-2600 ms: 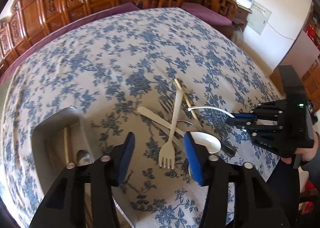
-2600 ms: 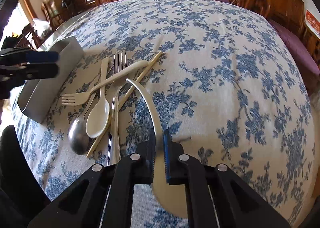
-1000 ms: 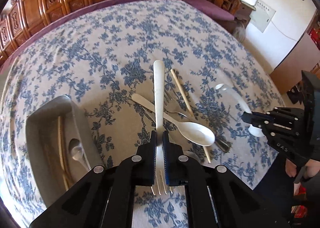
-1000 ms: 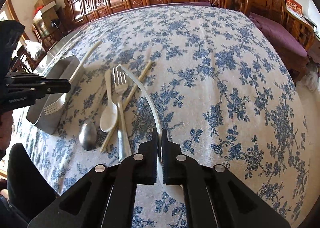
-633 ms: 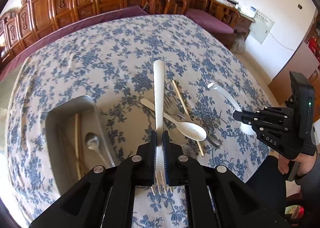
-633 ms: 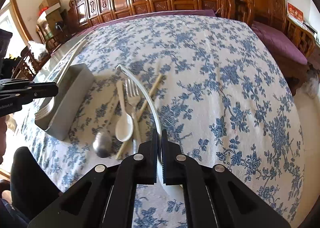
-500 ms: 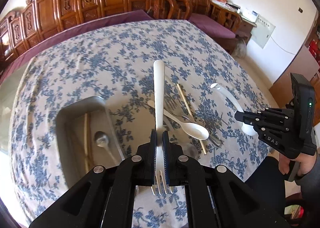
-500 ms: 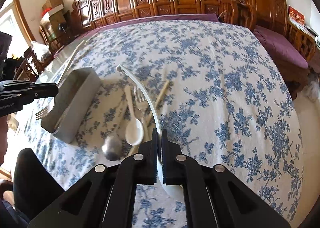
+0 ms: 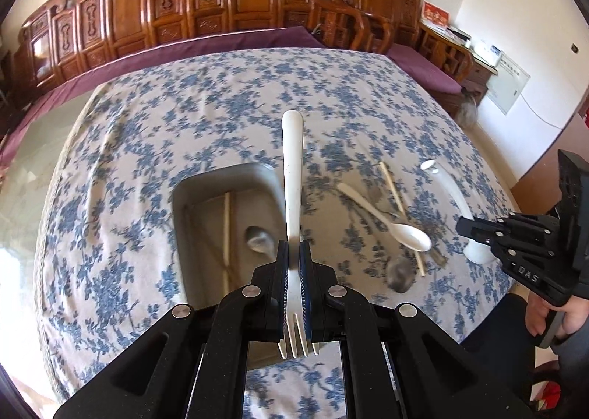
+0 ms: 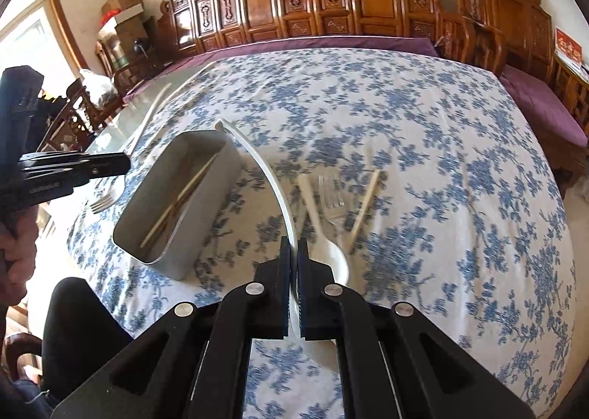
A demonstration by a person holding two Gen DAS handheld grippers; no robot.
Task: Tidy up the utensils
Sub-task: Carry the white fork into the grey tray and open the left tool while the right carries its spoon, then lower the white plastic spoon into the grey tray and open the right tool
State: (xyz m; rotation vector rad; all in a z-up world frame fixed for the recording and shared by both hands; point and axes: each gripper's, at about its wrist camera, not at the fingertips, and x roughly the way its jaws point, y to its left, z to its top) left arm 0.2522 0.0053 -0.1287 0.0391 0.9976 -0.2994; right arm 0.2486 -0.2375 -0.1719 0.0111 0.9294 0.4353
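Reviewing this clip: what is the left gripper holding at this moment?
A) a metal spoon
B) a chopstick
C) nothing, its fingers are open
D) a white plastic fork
D: the left gripper is shut on a white fork, tines pointing back toward the camera and handle out over the grey metal box.

blue-flowered white tablecloth, cream fork, grey tray, white ladle
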